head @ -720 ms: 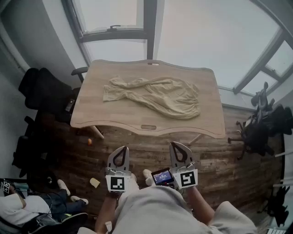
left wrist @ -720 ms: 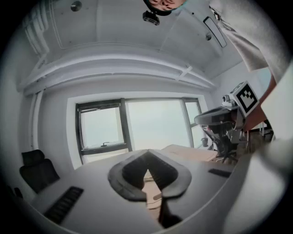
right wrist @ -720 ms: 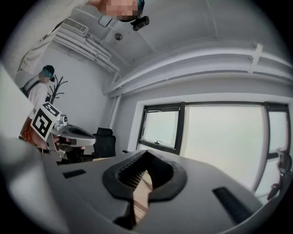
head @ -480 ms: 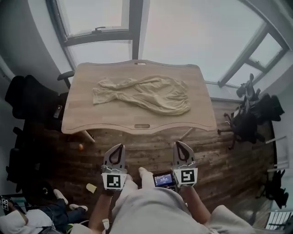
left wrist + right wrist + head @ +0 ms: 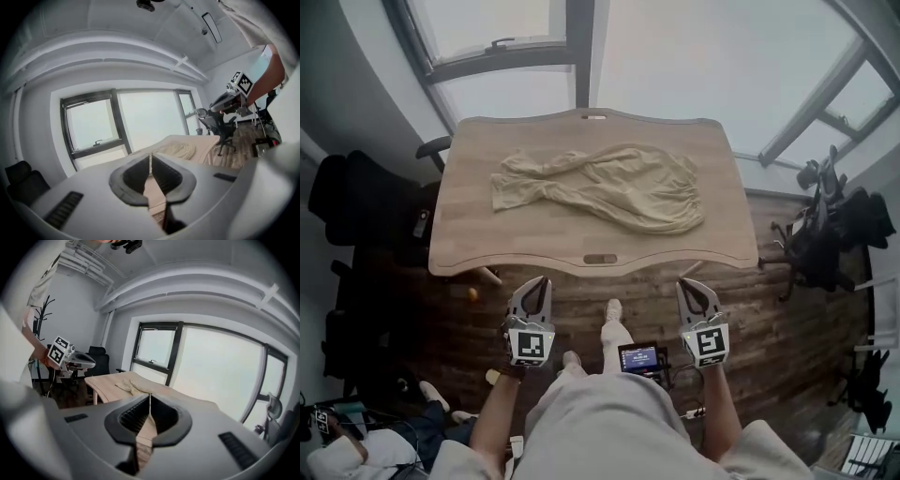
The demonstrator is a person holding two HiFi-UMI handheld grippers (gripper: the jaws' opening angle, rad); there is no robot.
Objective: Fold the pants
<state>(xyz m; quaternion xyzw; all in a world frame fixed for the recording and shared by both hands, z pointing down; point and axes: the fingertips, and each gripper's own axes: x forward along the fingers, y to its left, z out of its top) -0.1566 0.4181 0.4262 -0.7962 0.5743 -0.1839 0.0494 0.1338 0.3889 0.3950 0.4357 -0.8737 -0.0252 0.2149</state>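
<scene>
Beige pants (image 5: 600, 187) lie crumpled and twisted across the middle of a light wooden table (image 5: 469, 248), waistband at the right, leg ends at the left. My left gripper (image 5: 533, 285) hangs over the floor short of the table's near edge, jaws shut with nothing in them. My right gripper (image 5: 697, 289) is level with it to the right, also shut and empty. In the left gripper view the pants (image 5: 180, 149) show on the table beyond the closed jaw tips (image 5: 150, 157). In the right gripper view the pants (image 5: 131, 386) lie past the shut tips (image 5: 150, 396).
Dark office chairs (image 5: 356, 202) stand left of the table and more chairs (image 5: 825, 234) to the right. Large windows (image 5: 581, 37) run behind the table. A seated person's legs (image 5: 356, 441) show at lower left. The floor is dark wood planks (image 5: 609, 281). A small screen (image 5: 639, 357) sits at my waist.
The person has stepped closer to the table and the view shifted. Both grippers rose toward the table's near edge and spread wider apart, jaws staying shut.
</scene>
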